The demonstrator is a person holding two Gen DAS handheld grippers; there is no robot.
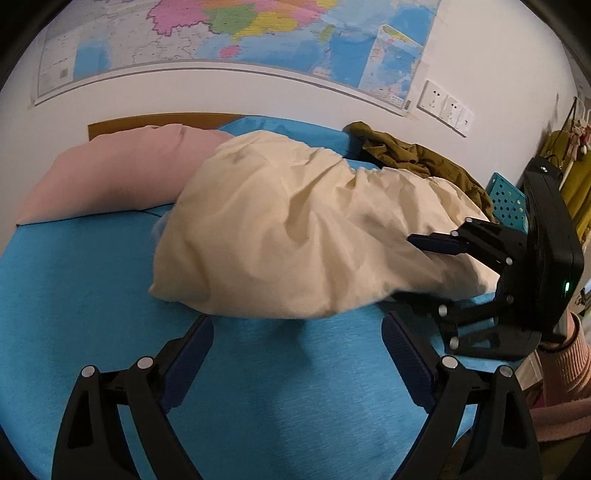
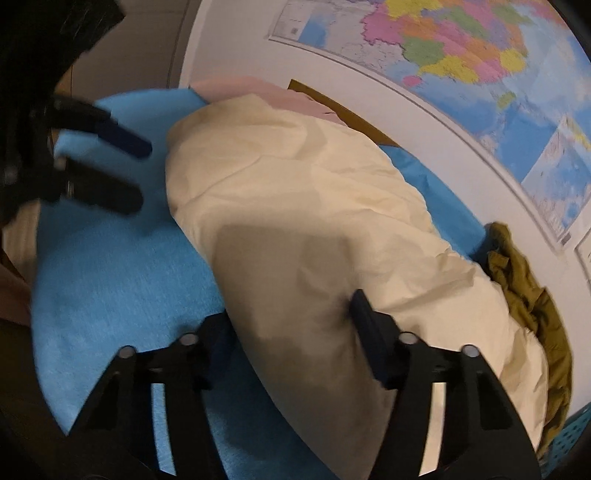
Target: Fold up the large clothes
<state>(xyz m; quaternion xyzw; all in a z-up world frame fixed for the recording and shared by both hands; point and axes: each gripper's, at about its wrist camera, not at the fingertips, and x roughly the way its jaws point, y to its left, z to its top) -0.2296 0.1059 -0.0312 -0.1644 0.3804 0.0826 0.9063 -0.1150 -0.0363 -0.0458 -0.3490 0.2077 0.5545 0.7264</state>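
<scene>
Right gripper (image 2: 291, 328) closed onto near end of cream garment (image 2: 314, 206): fabric bunched between both fingers, right pad (image 2: 369, 325) dug into a crease. Seen from left wrist view, right gripper (image 1: 421, 269) clamps garment's right end, one finger on top of cloth, other under it.

Left gripper (image 1: 297, 354) wide, nothing between fingers. Hovers over bare blue sheet (image 1: 92, 295), just short of garment's near edge (image 1: 258, 314), not touching cloth. In right wrist view, left gripper (image 2: 142, 177) sits beside garment's far left end, close, gap visible, image blurred.

Garment lies as long rumpled roll across bed, one end at right gripper, other end near pink pillow (image 1: 110, 173). Partly overlaps pillow.

Room: open blue sheet in front and to left of garment, free for spreading. Behind garment: narrow strip of sheet, then wall with map (image 1: 240, 33). Right side crowded: olive garment (image 1: 413, 155) heaped against cream one, teal perforated basket (image 1: 508, 203) past bed edge.

Count: two grippers, one cream garment, one olive garment, one pillow, one basket, one map, one wall socket panel (image 1: 445, 107). Pink sleeve (image 1: 569, 365) at right gripper's handle.
</scene>
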